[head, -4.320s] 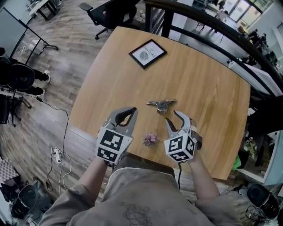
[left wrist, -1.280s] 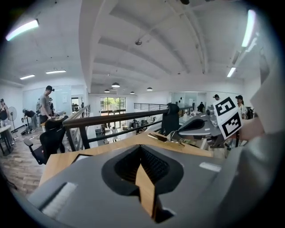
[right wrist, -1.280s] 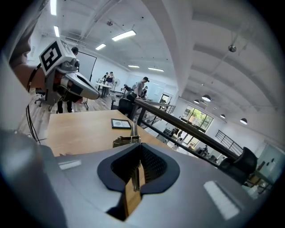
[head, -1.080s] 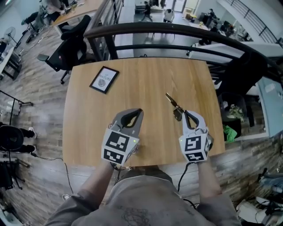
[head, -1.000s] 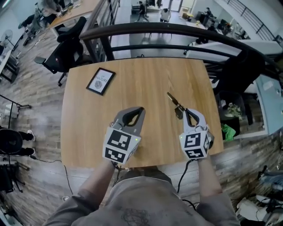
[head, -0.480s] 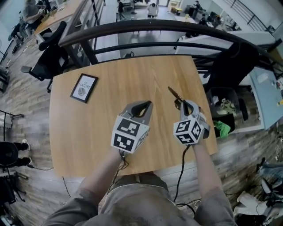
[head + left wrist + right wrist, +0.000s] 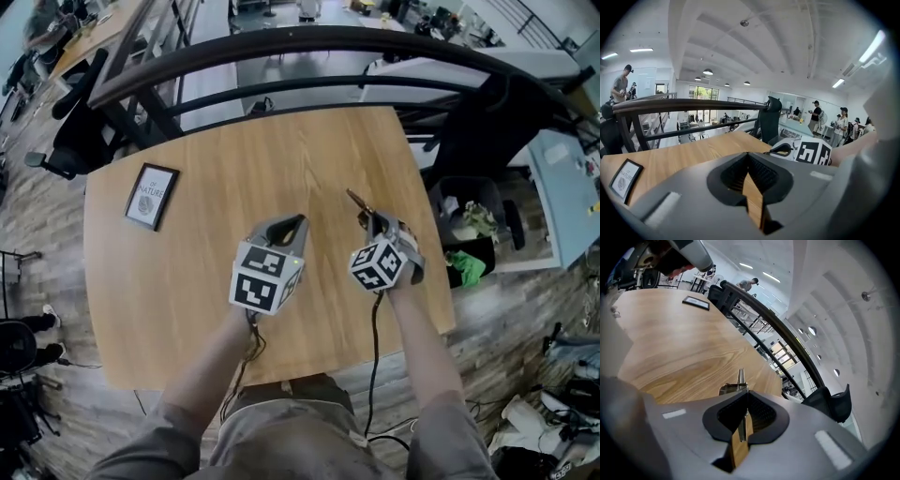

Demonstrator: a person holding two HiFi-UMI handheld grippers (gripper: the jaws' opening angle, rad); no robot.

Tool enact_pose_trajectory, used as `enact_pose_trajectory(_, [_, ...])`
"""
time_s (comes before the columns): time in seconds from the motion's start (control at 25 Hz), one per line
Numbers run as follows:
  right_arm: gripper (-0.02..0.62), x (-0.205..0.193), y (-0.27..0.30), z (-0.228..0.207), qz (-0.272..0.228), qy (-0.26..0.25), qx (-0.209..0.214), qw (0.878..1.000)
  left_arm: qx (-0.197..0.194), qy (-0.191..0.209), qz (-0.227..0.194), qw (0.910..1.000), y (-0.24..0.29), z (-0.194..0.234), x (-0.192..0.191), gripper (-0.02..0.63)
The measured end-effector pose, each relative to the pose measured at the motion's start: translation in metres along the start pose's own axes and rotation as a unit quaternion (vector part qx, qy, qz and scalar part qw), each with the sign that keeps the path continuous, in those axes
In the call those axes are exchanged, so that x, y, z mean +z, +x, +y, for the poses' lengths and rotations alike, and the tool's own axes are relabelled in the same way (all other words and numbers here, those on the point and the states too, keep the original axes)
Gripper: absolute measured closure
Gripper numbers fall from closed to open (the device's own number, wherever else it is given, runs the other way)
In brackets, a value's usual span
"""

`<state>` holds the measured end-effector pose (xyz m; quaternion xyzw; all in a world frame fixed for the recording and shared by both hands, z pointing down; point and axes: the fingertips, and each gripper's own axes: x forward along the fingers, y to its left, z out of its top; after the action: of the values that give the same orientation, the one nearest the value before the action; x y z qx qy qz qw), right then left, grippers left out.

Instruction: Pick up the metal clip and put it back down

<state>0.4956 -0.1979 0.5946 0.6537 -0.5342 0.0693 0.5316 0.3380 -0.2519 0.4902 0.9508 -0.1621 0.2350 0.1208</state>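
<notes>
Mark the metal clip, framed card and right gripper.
metal clip (image 7: 740,378): right gripper view, on the end sticking out past the jaws.
framed card (image 7: 151,196): head view, on its centre.
right gripper (image 7: 382,225): head view, at the closed jaw tips.

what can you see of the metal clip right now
The metal clip looks like silvery, shiny metal, thin and flat, with a narrow prong pointing forward. The right gripper is shut on its rear end; the rest sticks out past the jaws over the wooden table. Whether it touches the tabletop cannot be told.
</notes>
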Motion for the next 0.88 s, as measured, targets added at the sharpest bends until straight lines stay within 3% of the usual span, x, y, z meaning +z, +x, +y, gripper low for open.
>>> enact_pose_trajectory(0.36, [0.58,-0.036,0.054,0.015,0.045,-0.018,0.013,0.999,0.006,-0.012,0.041,0.9991,0.042,0.011,-0.027,0.604])
enact_pose_trajectory(0.64, [0.577,-0.038,0.071,0.019,0.046,-0.03,0.0,0.998,0.002,-0.02,0.059,0.9981,0.051,0.01,-0.041,0.604])
enact_pose_trajectory(0.88, [0.561,-0.048,0.081,0.031,0.073,0.01,0.041,0.996,-0.002,-0.019,0.067,0.9976,0.052,0.008,-0.046,0.604])
